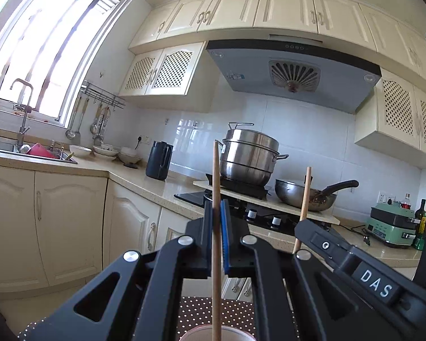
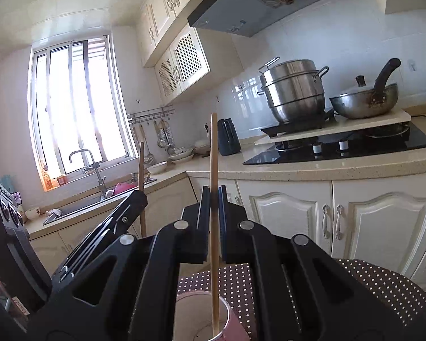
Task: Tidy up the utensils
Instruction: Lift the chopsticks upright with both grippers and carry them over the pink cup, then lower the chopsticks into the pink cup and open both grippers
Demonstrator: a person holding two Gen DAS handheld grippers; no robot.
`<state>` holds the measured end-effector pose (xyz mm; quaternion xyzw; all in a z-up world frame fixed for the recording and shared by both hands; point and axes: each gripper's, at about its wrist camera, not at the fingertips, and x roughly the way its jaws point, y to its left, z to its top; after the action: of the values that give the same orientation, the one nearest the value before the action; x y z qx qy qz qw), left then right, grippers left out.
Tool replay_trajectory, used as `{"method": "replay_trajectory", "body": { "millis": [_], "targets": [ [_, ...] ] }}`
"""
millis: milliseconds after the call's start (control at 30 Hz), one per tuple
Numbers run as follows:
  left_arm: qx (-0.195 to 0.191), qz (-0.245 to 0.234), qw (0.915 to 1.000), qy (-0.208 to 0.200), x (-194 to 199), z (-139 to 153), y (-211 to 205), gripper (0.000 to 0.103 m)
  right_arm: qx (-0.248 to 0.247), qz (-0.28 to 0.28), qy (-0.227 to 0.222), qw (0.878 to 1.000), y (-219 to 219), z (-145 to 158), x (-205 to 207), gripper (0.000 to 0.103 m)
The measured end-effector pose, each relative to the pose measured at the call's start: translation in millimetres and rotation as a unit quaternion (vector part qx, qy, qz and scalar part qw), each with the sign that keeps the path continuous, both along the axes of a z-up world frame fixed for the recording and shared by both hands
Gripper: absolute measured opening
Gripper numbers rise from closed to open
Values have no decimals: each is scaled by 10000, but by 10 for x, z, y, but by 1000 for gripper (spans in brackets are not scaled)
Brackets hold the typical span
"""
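Gripping chopsticks [image 1: 216, 227] upright, both claws; cup [image 2: 227, 321] cut off

a home kitchen: a steel steamer pot [image 1: 248, 156] sits on the stove, a range hood [image 1: 292, 74] above it, cream cabinets [image 1: 241, 11] higher still, and a sink [image 1: 28, 152] under the window [image 1: 42, 42] far left of it.

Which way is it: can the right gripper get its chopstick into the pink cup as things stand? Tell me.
Probably yes. The right gripper holds its chopstick upright, the lower end already inside the open pink cup; nothing visible blocks it.
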<state>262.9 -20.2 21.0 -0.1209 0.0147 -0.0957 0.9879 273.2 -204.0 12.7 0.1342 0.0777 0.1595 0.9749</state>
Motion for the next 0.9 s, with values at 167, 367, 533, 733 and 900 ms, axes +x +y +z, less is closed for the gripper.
{"method": "replay_trajectory", "body": {
  "millis": [167, 367, 533, 733, 900],
  "targets": [
    [55, 70, 10000, 7, 47, -47, 18, 6, -59, 32, 222, 9997, 19, -181, -6, 6],
    [145, 166, 9988, -429, 34, 161, 20, 6, -103, 65, 197, 9997, 4, -163, -37, 6],
    [209, 126, 9983, -535, 65, 208, 40, 6, -17, 133, 178, 9998, -23, -154, -18, 6],
    [217, 44, 9987, -461, 124, 187, 66, 6, 8, 195, 230, 9995, -31, -190, 58, 6],
    [299, 29, 9988, -379, 124, 119, 27, 6, -26, 227, 243, 9994, -18, -215, 84, 6]
  ]
}}
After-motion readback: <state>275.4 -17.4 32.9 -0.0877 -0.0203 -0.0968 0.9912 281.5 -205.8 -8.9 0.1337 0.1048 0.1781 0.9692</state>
